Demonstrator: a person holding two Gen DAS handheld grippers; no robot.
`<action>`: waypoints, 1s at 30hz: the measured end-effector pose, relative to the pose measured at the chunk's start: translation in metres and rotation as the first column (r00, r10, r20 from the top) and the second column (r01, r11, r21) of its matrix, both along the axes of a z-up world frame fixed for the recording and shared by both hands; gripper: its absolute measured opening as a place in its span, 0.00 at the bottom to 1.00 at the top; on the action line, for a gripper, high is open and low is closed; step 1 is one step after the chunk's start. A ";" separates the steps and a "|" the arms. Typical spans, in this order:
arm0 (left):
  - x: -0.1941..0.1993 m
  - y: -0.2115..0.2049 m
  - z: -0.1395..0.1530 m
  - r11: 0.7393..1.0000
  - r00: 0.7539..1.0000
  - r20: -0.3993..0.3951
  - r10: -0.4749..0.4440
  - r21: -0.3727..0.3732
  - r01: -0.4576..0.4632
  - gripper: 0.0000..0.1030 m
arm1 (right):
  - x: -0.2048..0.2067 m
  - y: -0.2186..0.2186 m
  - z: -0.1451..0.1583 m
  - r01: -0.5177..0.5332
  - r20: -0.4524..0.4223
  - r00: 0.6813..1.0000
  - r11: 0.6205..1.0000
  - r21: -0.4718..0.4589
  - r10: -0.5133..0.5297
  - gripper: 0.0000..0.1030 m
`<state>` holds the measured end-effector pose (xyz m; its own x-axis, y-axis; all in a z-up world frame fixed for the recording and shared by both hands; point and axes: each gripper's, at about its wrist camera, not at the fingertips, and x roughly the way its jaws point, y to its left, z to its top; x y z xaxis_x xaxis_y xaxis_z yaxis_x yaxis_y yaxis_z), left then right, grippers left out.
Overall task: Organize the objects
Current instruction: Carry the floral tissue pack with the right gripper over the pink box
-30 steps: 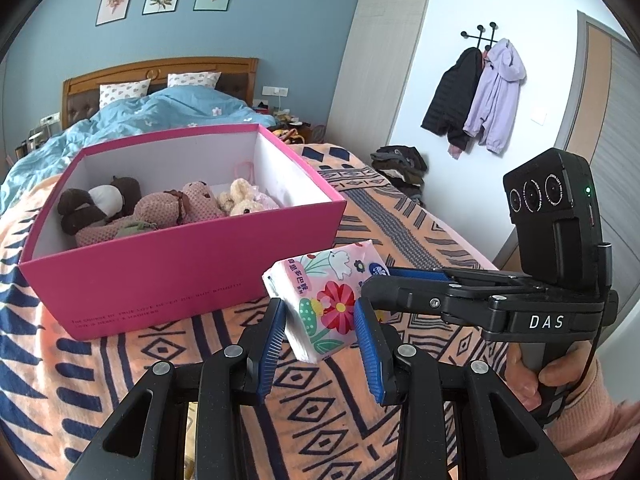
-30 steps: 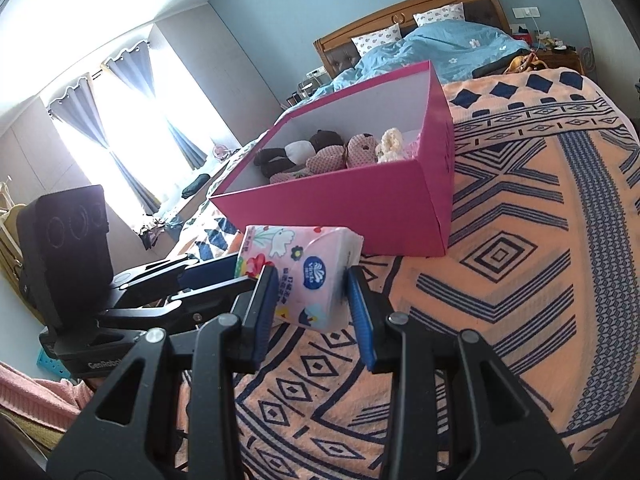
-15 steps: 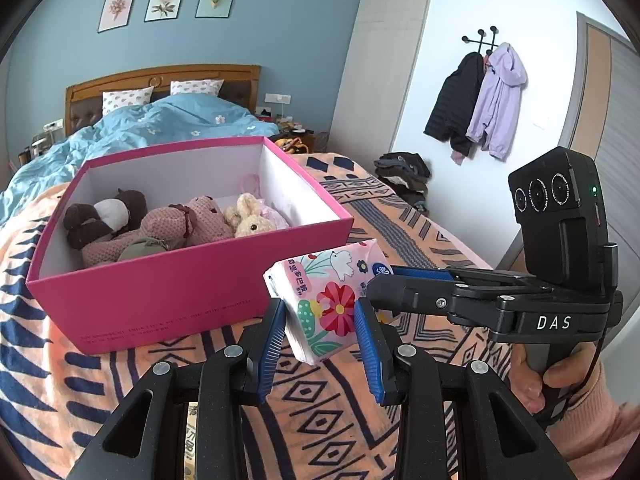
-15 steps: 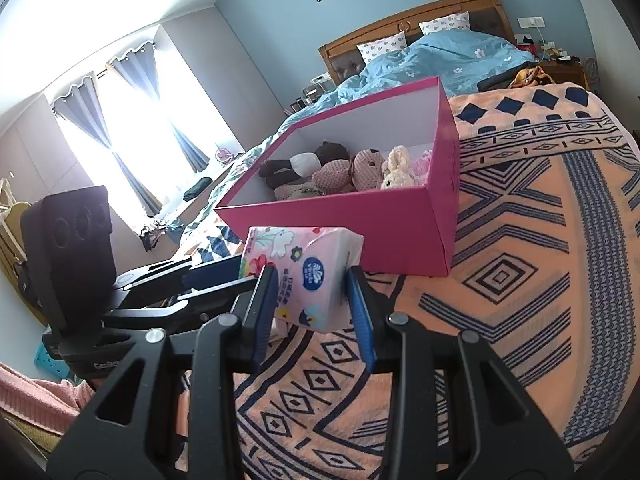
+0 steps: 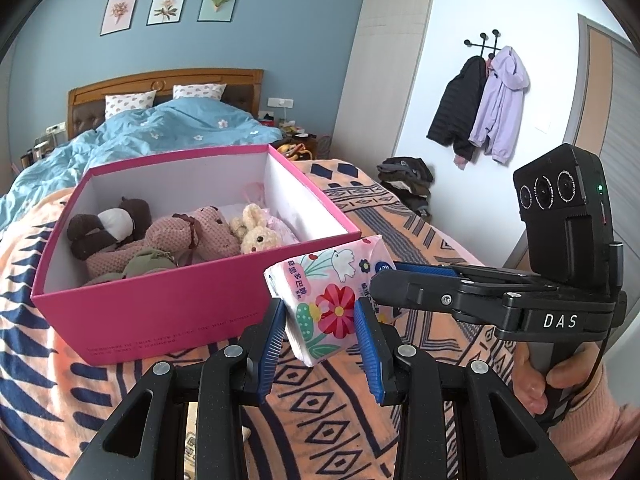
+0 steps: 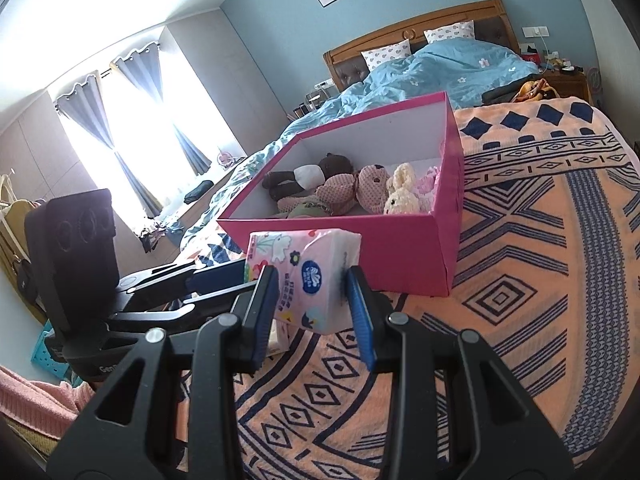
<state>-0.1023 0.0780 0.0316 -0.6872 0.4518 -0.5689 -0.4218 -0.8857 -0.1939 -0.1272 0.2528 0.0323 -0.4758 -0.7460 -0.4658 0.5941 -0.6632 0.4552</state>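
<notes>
Gripping one floral tissue pack (image 5: pixel 326 300) from two sides: left gripper (image 5: pixel 320 326) narrowed onto one end, right gripper (image 6: pixel 314 304) narrowed onto the other, pack lifted off the patterned blanket (image 6: pixel 520 300). Just ahead of both tools, pink box (image 5: pixel 160 312) with plush toys (image 5: pixel 192 236) inside, some buried under others and hard to separate. Below the right tool's left finger, a pale object partly hidden, impossible to identify. Person's hand (image 5: pixel 536 380) cut off at frame edge.
</notes>
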 end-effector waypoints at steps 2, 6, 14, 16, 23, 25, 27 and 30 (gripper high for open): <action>-0.001 -0.001 0.001 1.000 1.000 0.001 0.001 0.002 -0.001 0.34 | -0.001 0.000 0.001 -0.001 0.001 1.000 1.000 -0.004 0.001 0.38; -0.003 0.000 0.003 1.000 1.000 -0.001 0.001 0.003 -0.001 0.34 | -0.003 0.000 0.002 0.000 -0.002 1.000 1.000 -0.008 0.000 0.38; -0.007 0.000 0.006 1.000 1.000 -0.006 0.004 0.005 -0.003 0.34 | -0.006 0.001 0.007 -0.001 -0.012 1.000 1.000 -0.012 0.001 0.38; -0.007 0.000 0.006 1.000 1.000 -0.007 0.004 0.004 -0.004 0.34 | -0.006 0.000 0.008 0.000 -0.016 1.000 1.000 -0.011 0.000 0.38; -0.009 0.000 0.009 1.000 1.000 -0.016 0.008 0.002 -0.008 0.34 | -0.007 0.000 0.011 -0.001 -0.023 1.000 1.000 -0.012 0.001 0.38; -0.010 0.000 0.010 1.000 1.000 -0.020 0.010 0.000 -0.010 0.34 | -0.008 -0.001 0.012 -0.002 -0.025 1.000 1.000 -0.013 0.001 0.38; -0.010 0.000 0.011 1.000 1.000 -0.022 0.011 -0.002 -0.011 0.34 | -0.009 -0.001 0.013 -0.001 -0.028 1.000 1.000 -0.014 0.001 0.38; -0.011 0.000 0.012 1.000 1.000 -0.026 0.012 -0.007 -0.012 0.34 | -0.011 -0.001 0.015 0.000 -0.033 0.999 1.000 -0.013 0.000 0.38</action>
